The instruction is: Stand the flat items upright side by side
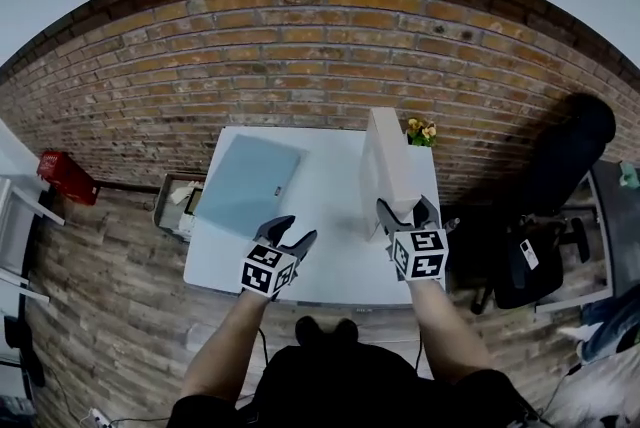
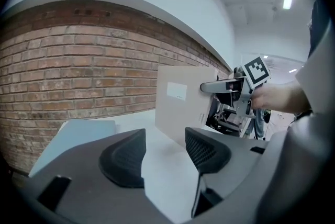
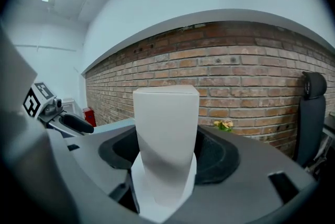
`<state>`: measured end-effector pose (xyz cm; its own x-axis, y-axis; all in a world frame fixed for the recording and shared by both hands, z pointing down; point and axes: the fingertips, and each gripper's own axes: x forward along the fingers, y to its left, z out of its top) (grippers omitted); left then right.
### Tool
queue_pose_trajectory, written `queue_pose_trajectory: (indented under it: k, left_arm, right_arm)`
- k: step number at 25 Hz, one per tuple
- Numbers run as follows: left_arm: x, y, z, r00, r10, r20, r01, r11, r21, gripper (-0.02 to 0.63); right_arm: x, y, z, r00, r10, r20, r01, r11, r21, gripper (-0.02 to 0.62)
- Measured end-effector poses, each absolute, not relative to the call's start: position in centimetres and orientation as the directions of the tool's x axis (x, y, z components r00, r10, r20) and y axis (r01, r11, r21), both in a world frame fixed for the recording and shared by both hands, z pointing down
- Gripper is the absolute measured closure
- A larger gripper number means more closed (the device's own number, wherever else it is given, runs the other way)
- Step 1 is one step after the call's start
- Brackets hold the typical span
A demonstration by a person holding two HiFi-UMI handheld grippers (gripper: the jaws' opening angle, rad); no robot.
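Right gripper (image 1: pixel 406 209) around upright white box (image 1: pixel 385 156), long axis vertical.

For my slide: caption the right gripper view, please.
Right gripper grips an upright white box before a brick wall.

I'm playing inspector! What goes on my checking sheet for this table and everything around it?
Surface: white table, level, no spills seen.
Job's things: blue folder lies flat at the left; white box stands upright at the right.
Clutter: nothing seen on the table.
Grippers: left gripper open and empty, over the near edge; right gripper shut on the white box.
Cables: one thin lead on the floor, lower left.
Surroundings: brick wall, yellow flowers, black chair, red crate.
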<state>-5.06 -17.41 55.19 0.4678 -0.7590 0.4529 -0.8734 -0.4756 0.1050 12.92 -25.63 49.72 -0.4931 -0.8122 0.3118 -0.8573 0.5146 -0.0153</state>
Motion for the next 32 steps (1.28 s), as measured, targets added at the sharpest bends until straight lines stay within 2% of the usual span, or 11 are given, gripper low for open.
queue_pose_trajectory:
  k: [6, 10, 12, 15, 18, 25, 29, 32]
  left_arm:
    - [-1.6, -18.1, 55.5, 0.486, -0.736, 0.471, -0.860, -0.500, 0.105, 0.356]
    - [-0.9, -18.1, 55.2, 0.482, -0.733, 0.480, -0.861, -0.499, 0.102, 0.356]
    - [-1.2, -18.1, 55.2, 0.479, -0.732, 0.484, -0.861, -0.498, 0.099, 0.356]
    - [-1.9, -18.6, 55.3, 0.484, -0.728, 0.486, -0.858, -0.505, 0.097, 0.357]
    - [-2.5, -19.2, 55.5, 0.500, -0.724, 0.476, -0.850, -0.515, 0.109, 0.357]
    - [-6.1, -19.8, 55.3, 0.583, -0.692, 0.427, -0.797, -0.589, 0.134, 0.357]
    - [-10.8, -19.5, 53.8, 0.622, -0.673, 0.400, -0.762, -0.639, 0.109, 0.358]
    - [-15.3, -19.5, 52.9, 0.643, -0.664, 0.381, -0.742, -0.663, 0.098, 0.362]
  right_arm:
    - [17.2, -25.8, 49.7, -0.429, -0.848, 0.310, -0.898, 0.439, -0.042, 0.278]
    - [17.6, -25.6, 49.6, -0.452, -0.829, 0.329, -0.889, 0.451, -0.082, 0.259]
    - [17.3, -25.2, 49.5, -0.488, -0.810, 0.325, -0.871, 0.474, -0.124, 0.242]
    - [17.0, -24.0, 49.8, -0.513, -0.792, 0.331, -0.858, 0.492, -0.152, 0.173]
    - [18.0, -22.6, 50.5, -0.494, -0.801, 0.337, -0.869, 0.464, -0.170, 0.161]
    - [18.7, -20.4, 51.7, -0.350, -0.862, 0.366, -0.937, 0.329, -0.120, 0.158]
    - [18.3, -18.9, 50.3, -0.194, -0.921, 0.337, -0.980, 0.168, -0.103, 0.153]
    - [15.4, -17.3, 49.7, -0.114, -0.942, 0.317, -0.990, 0.080, -0.119, 0.155]
